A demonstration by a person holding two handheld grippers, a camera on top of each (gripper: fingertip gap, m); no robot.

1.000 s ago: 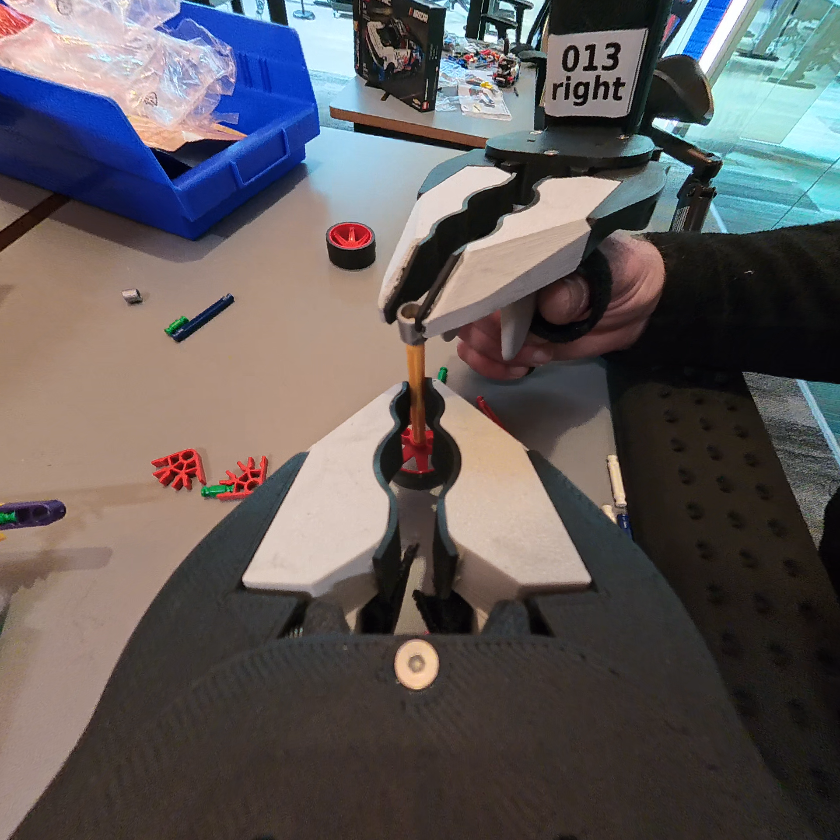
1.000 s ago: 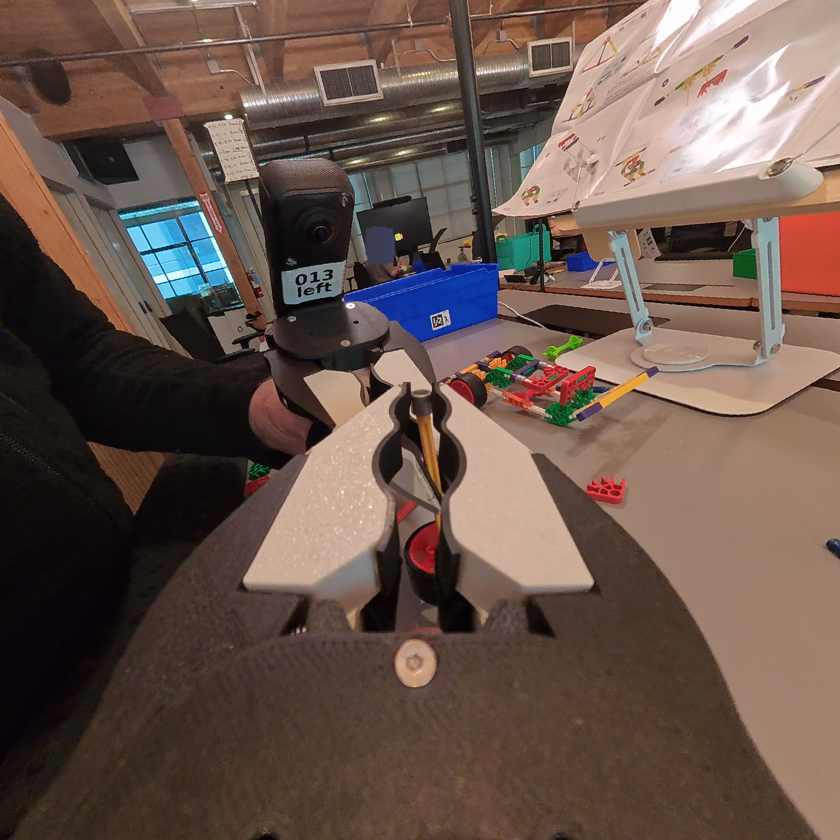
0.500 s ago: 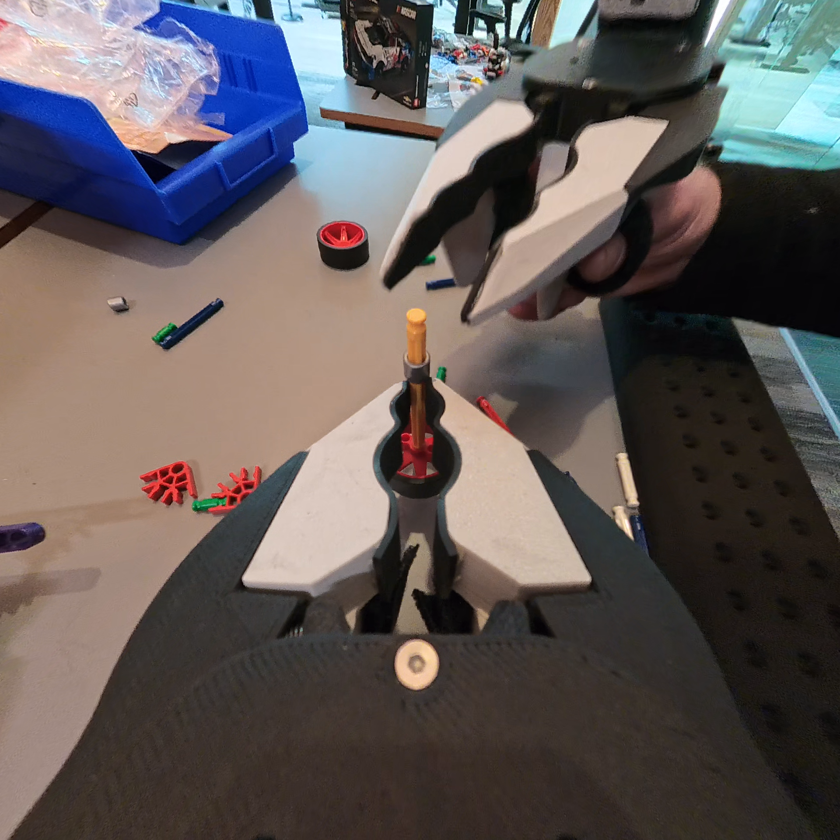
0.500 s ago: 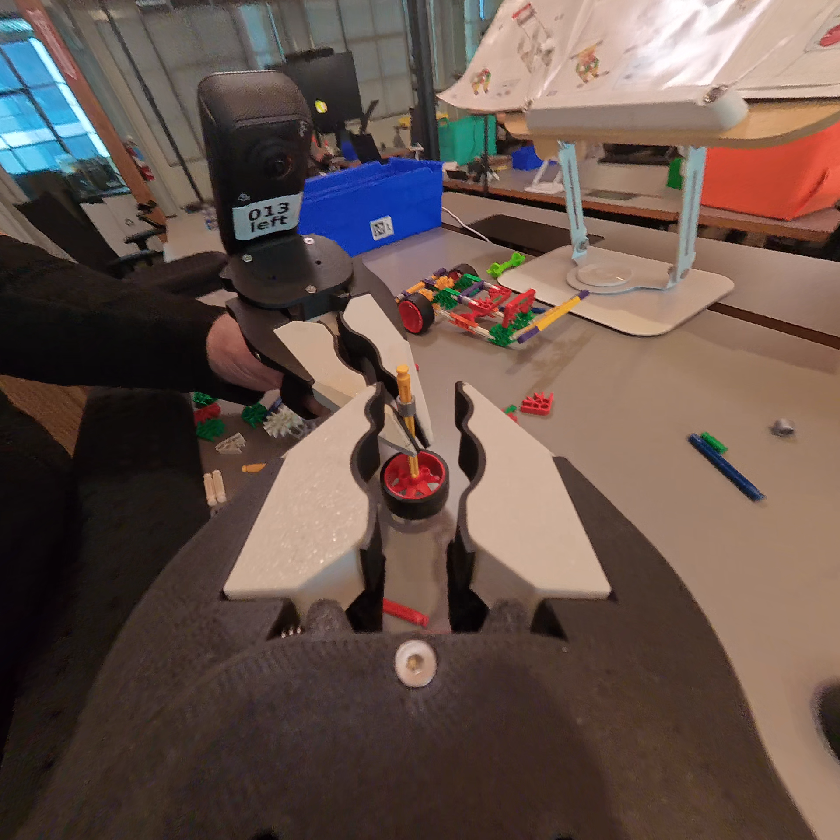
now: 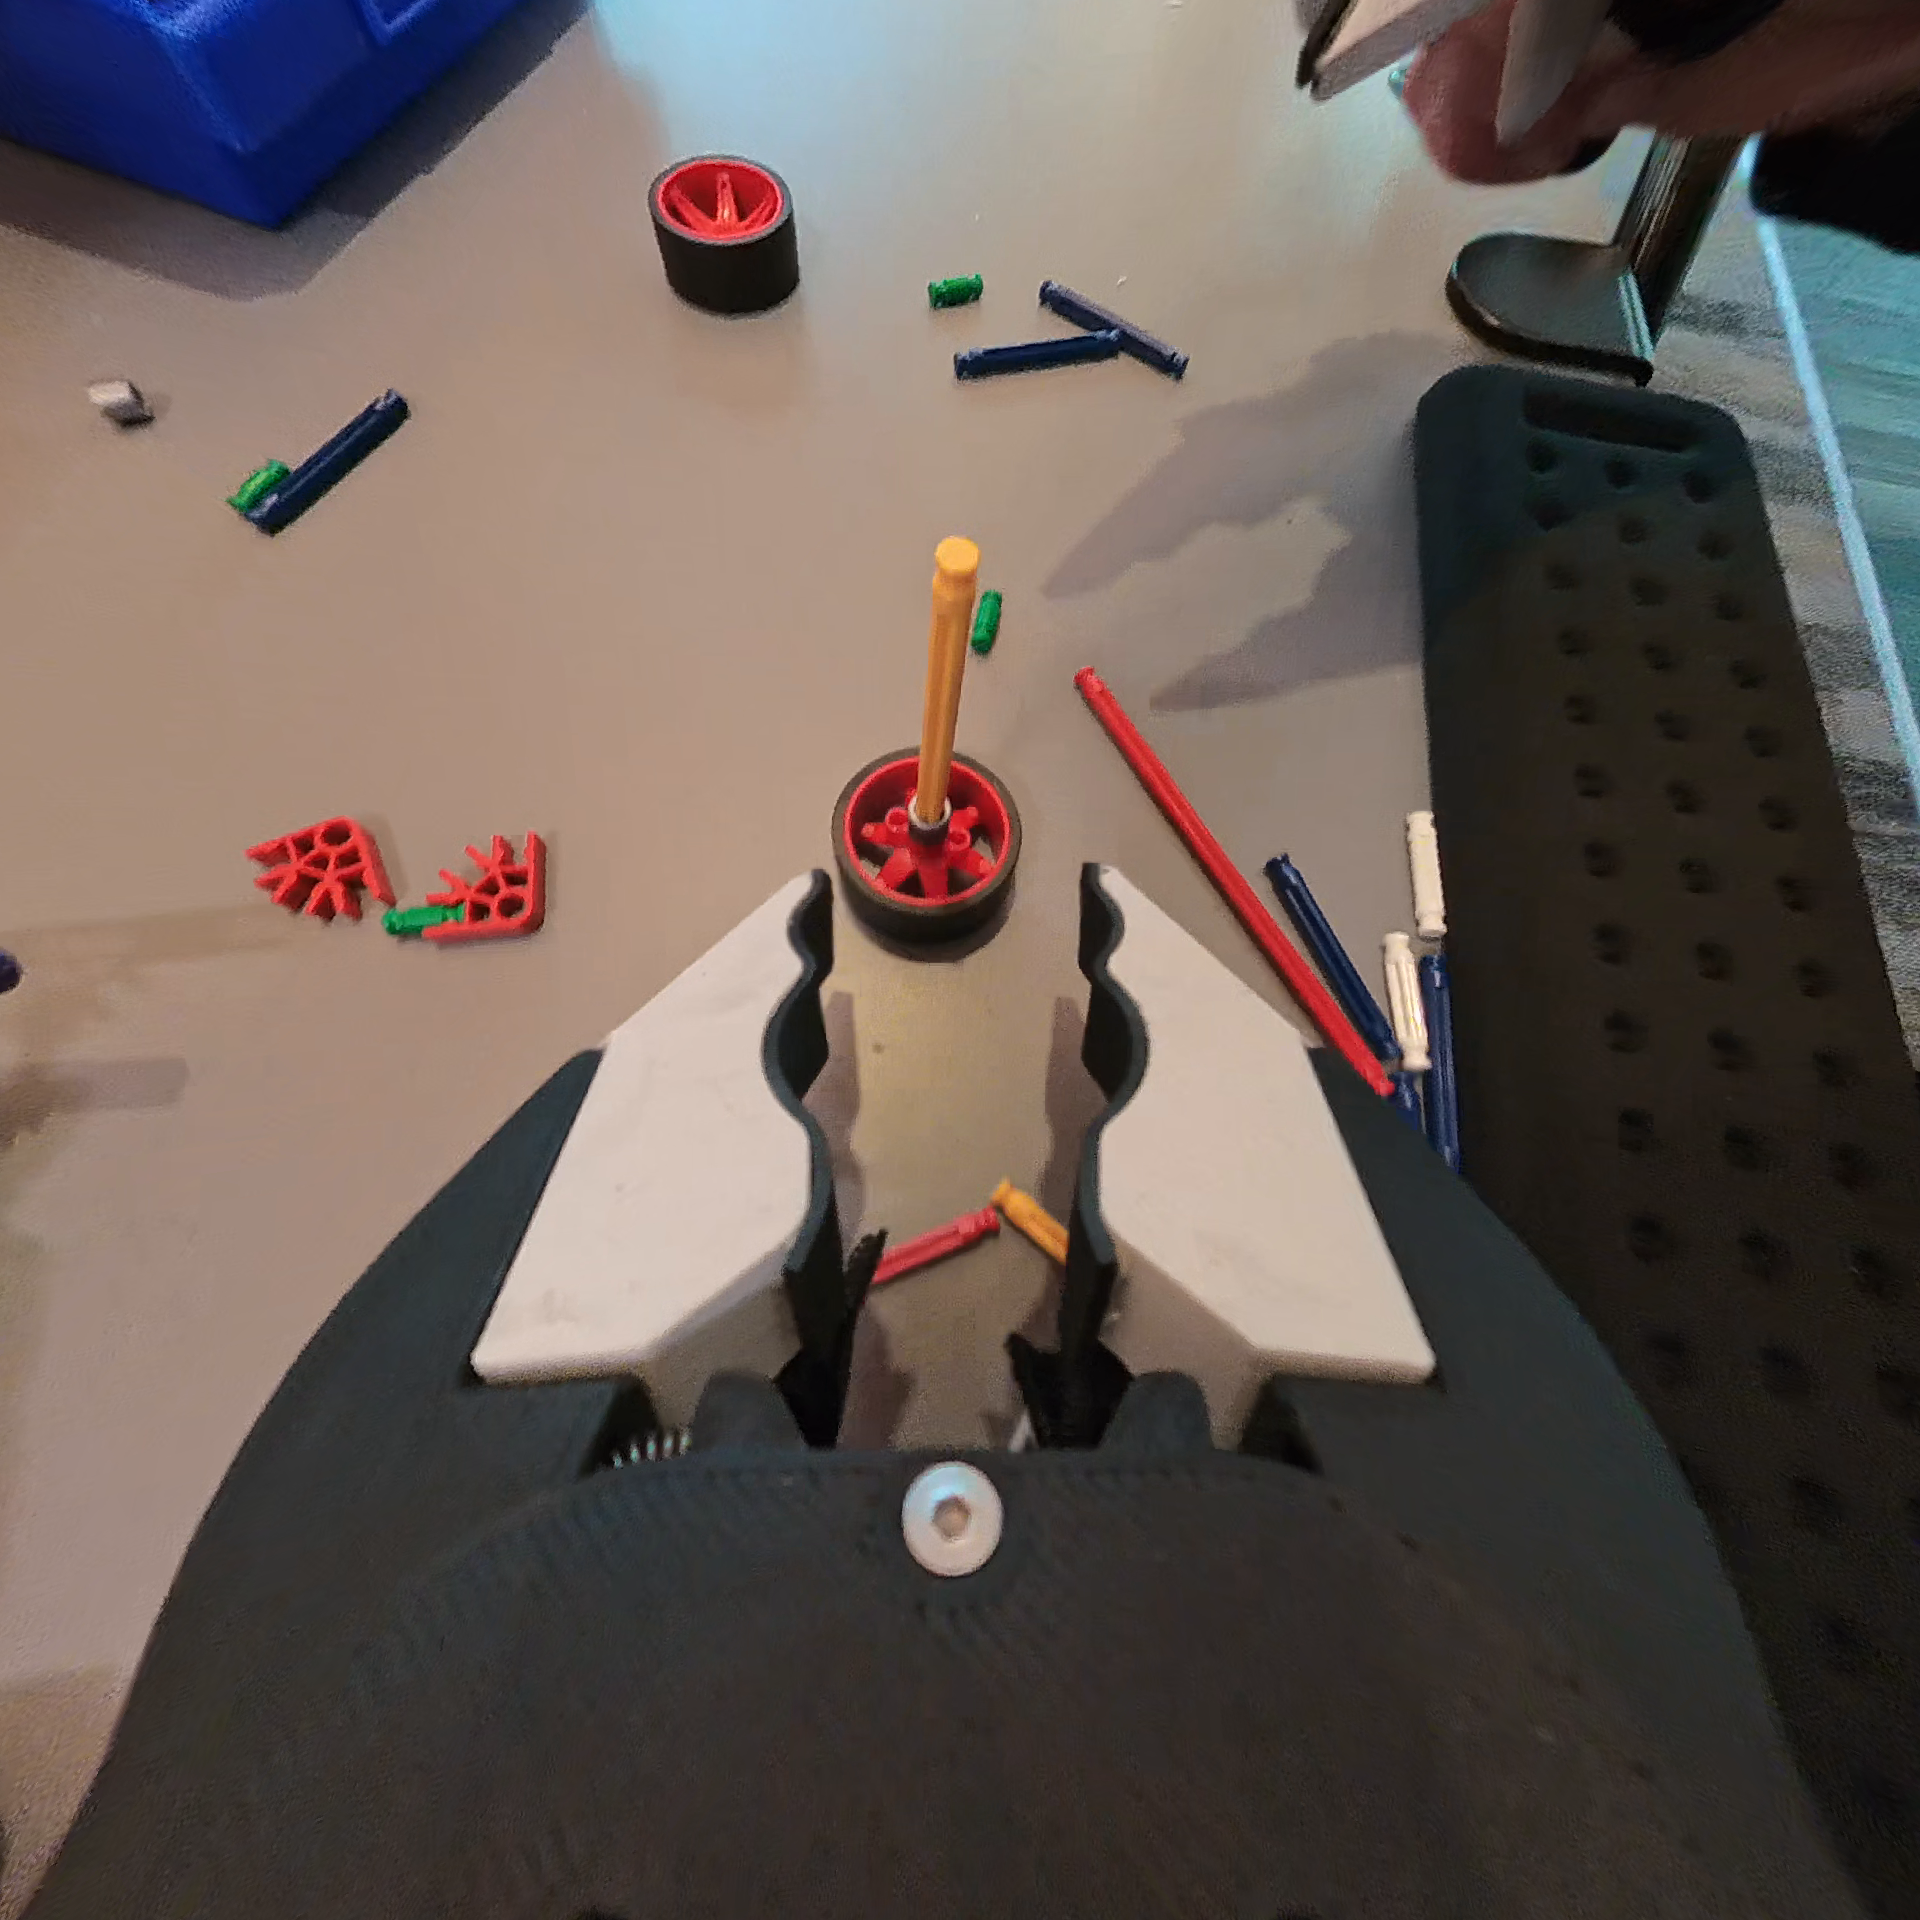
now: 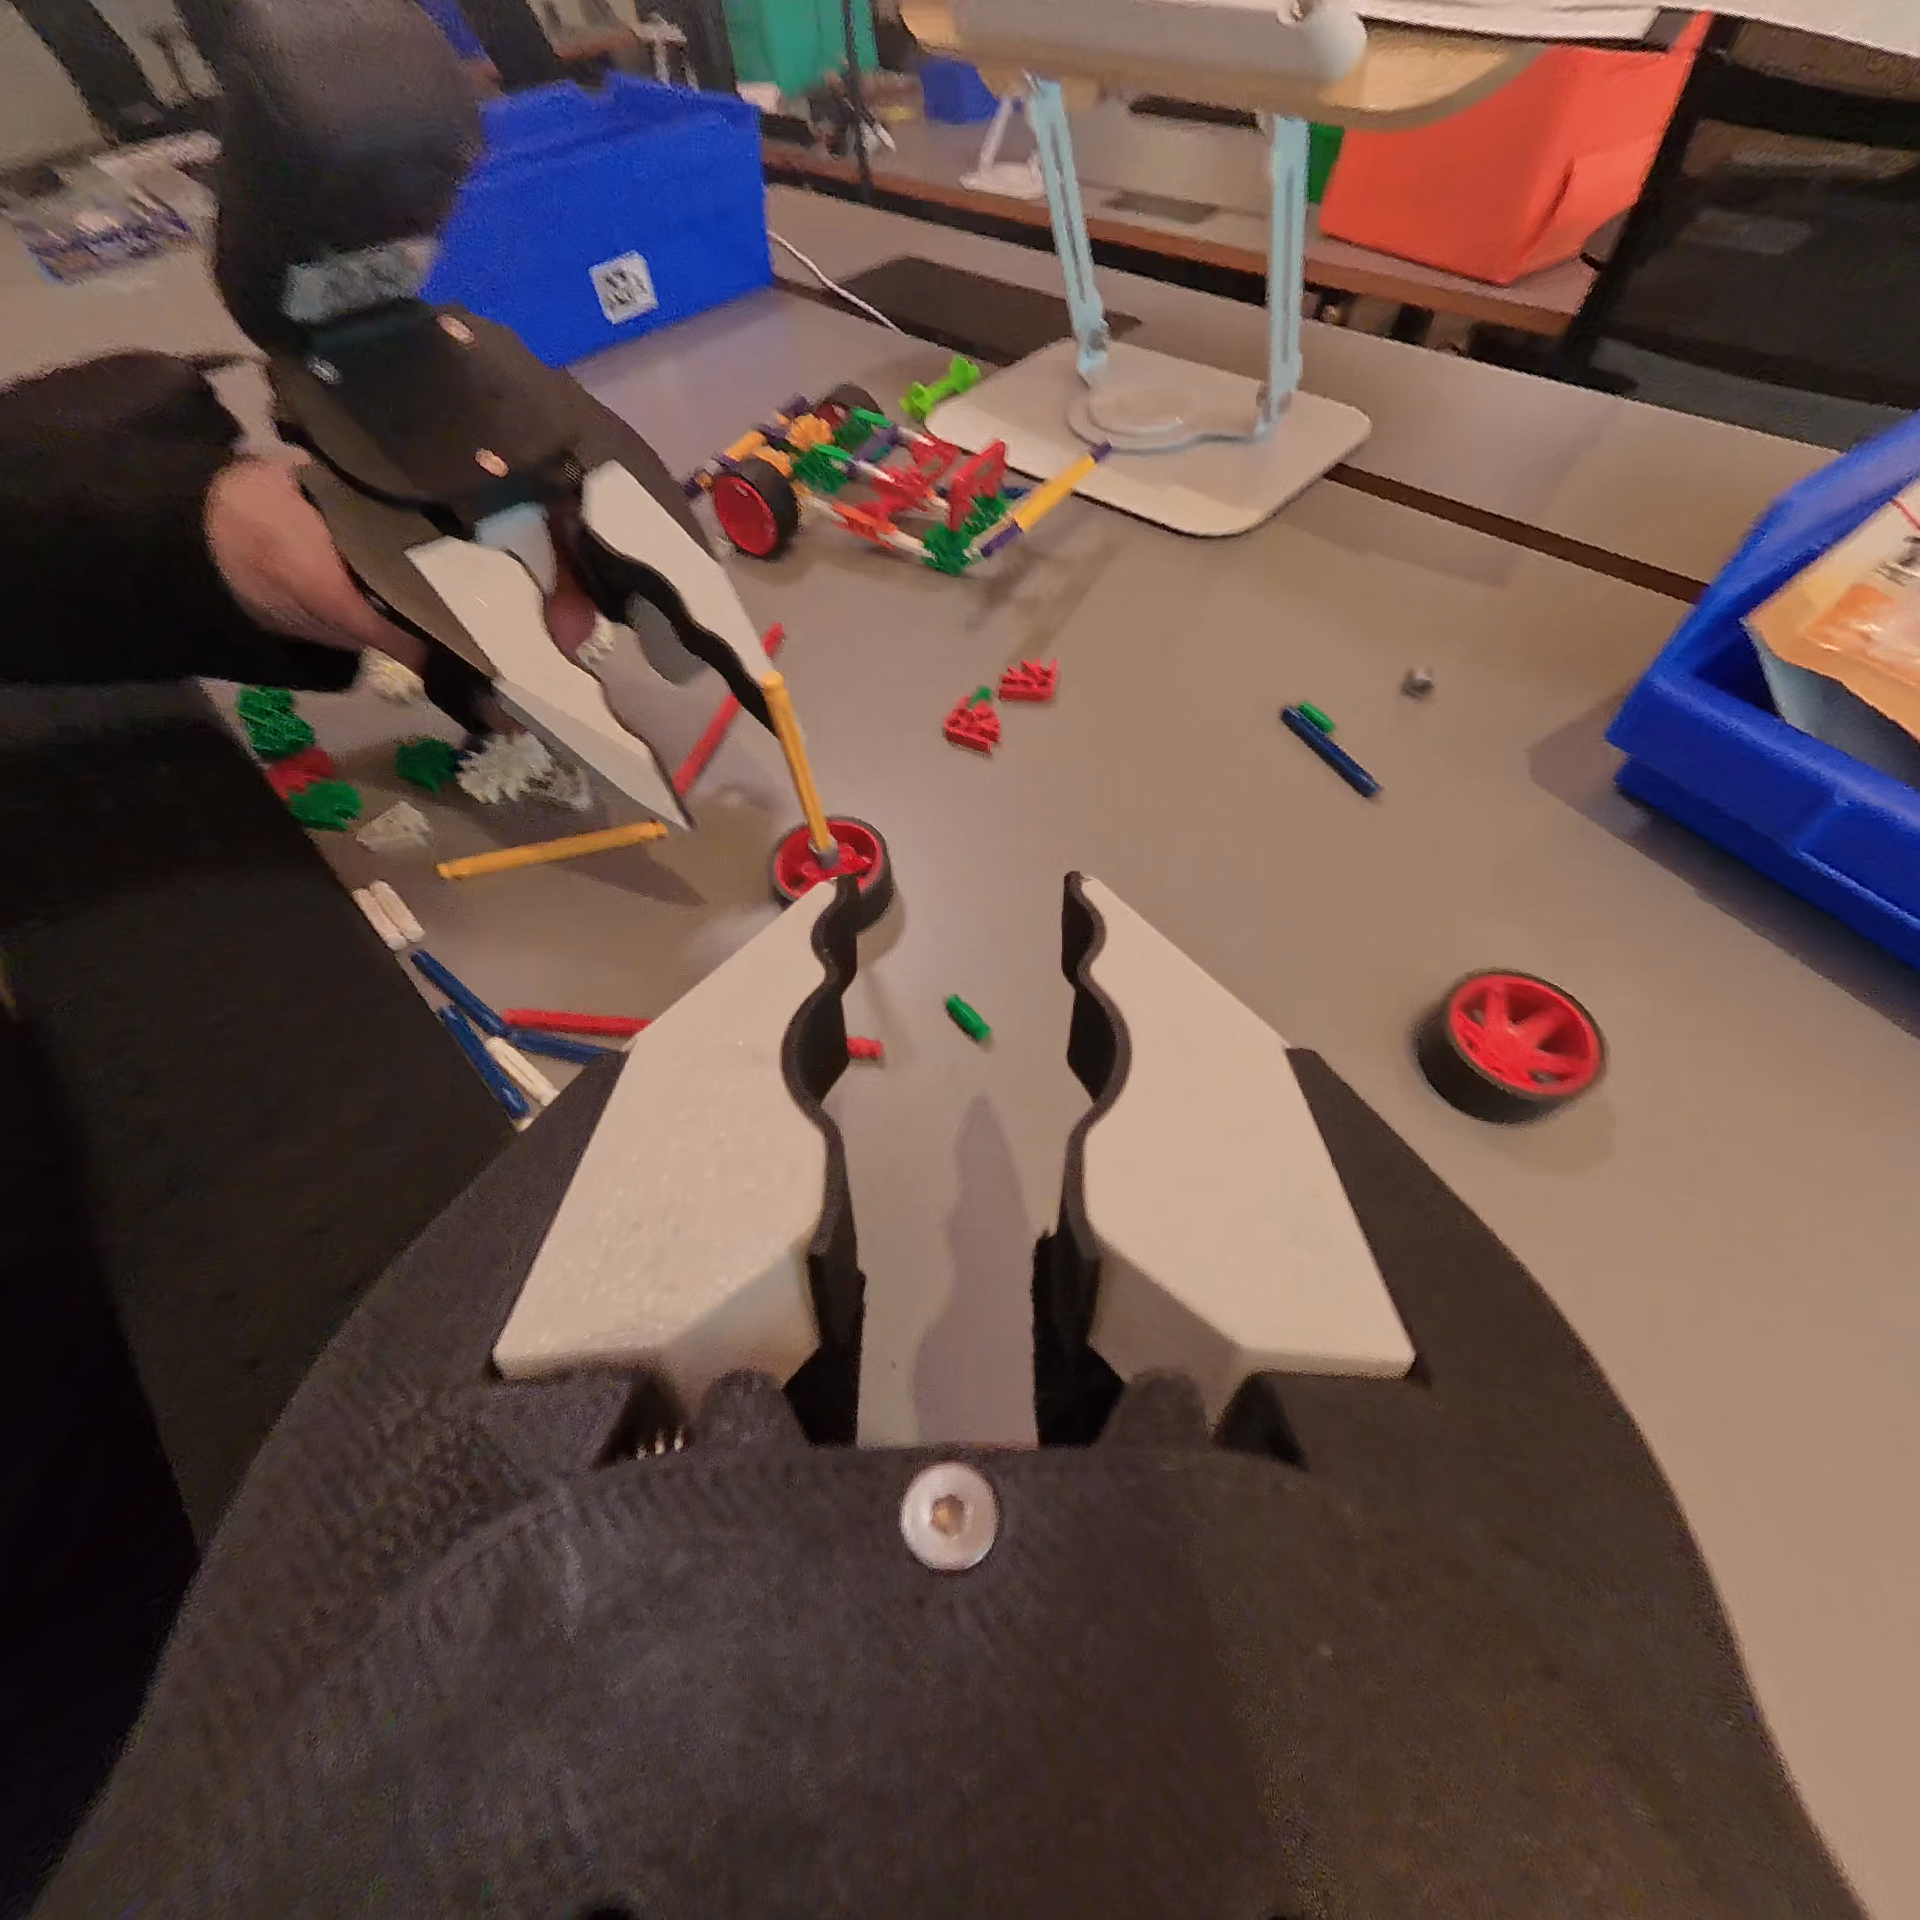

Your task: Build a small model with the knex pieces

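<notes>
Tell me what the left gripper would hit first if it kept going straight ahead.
Probably the wheel with the yellow rod standing in its hub. It sits on the table just beyond the open left gripper, roughly centred between its fingers.

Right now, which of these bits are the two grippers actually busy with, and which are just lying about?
Near the grippers: left gripper, open; wheel just ahead of its fingertips; yellow rod standing in the wheel; right gripper, open, empty.
Lying about: second wheel, red connectors, blue rods, long red rod, part-built model.
</notes>
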